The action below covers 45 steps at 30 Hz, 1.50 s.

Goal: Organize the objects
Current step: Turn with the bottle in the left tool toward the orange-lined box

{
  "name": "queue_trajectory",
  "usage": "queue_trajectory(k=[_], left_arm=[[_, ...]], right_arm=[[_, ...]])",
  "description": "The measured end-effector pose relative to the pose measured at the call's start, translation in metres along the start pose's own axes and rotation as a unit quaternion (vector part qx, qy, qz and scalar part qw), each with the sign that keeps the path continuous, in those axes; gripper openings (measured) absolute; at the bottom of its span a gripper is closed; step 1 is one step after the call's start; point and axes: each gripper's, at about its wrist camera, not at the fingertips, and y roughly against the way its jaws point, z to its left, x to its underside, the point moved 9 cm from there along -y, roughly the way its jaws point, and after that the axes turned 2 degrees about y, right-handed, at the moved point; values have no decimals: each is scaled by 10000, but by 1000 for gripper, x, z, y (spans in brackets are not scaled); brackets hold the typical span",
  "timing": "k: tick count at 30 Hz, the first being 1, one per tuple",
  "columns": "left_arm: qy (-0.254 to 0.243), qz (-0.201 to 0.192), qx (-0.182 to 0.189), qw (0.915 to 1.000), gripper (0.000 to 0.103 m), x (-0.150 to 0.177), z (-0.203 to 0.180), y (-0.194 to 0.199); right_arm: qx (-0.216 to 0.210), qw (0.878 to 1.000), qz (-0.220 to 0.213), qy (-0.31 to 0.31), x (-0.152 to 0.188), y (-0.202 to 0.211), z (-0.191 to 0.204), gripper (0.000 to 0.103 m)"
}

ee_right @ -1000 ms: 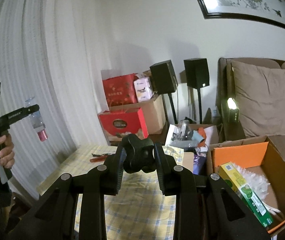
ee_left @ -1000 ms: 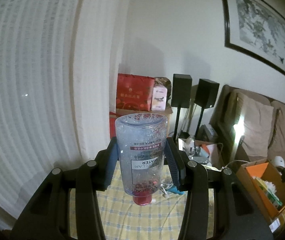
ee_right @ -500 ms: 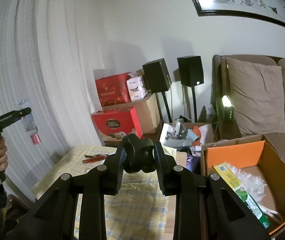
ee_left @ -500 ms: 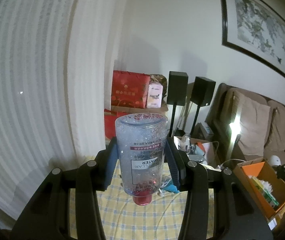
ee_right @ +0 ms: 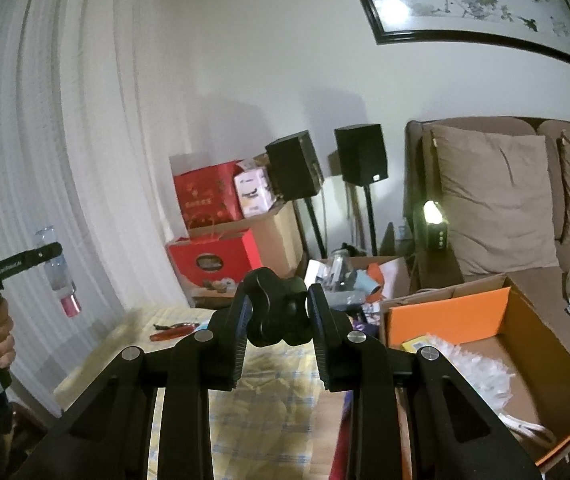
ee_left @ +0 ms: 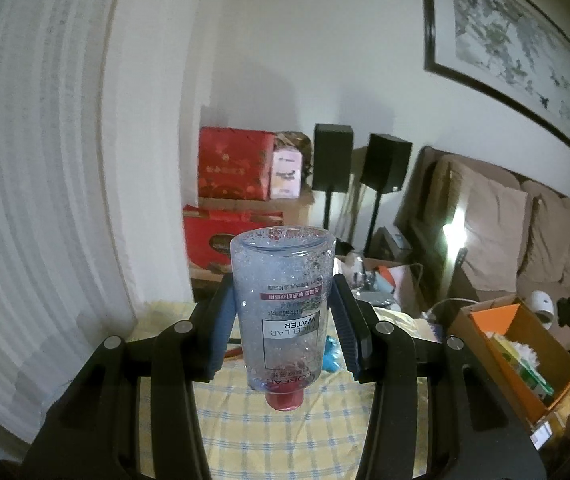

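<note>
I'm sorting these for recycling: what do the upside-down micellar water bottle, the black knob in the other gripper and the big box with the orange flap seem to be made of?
Micellar water bottle: clear glossy plastic, by the see-through wall; its red cap looks like opaque plastic.
Black knob: probably moulded hard plastic with a dull sheen, though metal or rubber can't be ruled out.
Box: brown corrugated cardboard, matte, with folded flaps; one flap is orange inside.

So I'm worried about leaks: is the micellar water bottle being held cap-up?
No: the left gripper holds the bottle upside down, its red cap pointing at the table.
</note>
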Motion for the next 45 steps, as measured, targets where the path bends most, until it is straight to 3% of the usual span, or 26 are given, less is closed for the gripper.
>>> queue_trajectory(k=[11,41,45], left_arm=[[-122,23,219,9997,43,0,-21,0],[-342,333,599,9971,43,18,-62,-34],[-360,389,699,9961,43,22,-72,-40]], right_arm=[[150,9997,-175,-52,-9,10,-13,28],[179,9993,68,-313,-6,-30,-36,28],[-54,9986,119,-511,-4,-34,-38,28]])
